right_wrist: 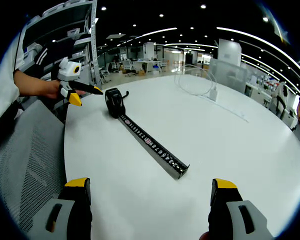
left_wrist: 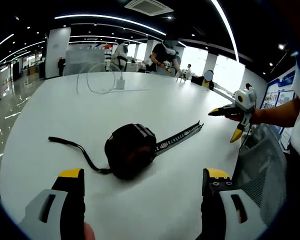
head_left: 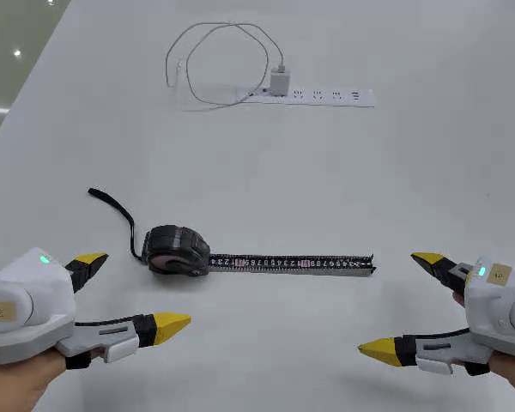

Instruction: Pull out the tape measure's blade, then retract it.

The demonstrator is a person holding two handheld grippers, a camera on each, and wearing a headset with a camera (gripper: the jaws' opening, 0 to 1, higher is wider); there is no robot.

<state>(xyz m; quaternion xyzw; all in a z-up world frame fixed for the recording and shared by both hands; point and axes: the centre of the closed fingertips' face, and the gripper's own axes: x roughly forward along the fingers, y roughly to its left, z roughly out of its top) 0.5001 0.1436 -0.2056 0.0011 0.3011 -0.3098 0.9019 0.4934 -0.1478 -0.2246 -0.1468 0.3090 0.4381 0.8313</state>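
From the head view, your left gripper (head_left: 142, 289) and your right gripper (head_left: 390, 302) sit low at the near left and near right of the white table (head_left: 266, 163). Both have their jaws spread wide and grasp nothing. Between them lies one black tape measure (head_left: 178, 251). Its blade (head_left: 292, 263) is drawn out to the right and lies flat, and its strap (head_left: 116, 210) trails away to the far left. At the far edge this view adds one white power strip (head_left: 326, 95), one charger (head_left: 280, 82) plugged into it, and one looped cable (head_left: 215, 64).

In the left gripper view, the case sits just ahead, between your two yellow-tipped jaws and clear of both. The blade runs off toward the other gripper, held well apart at the right. People stand far behind the table, too small to count.

In the right gripper view, the blade's hooked end lies nearest, ahead of the spread jaws and untouched. Here the blade's printed numbers show. The case lies at the far end, with the other gripper just beside it.
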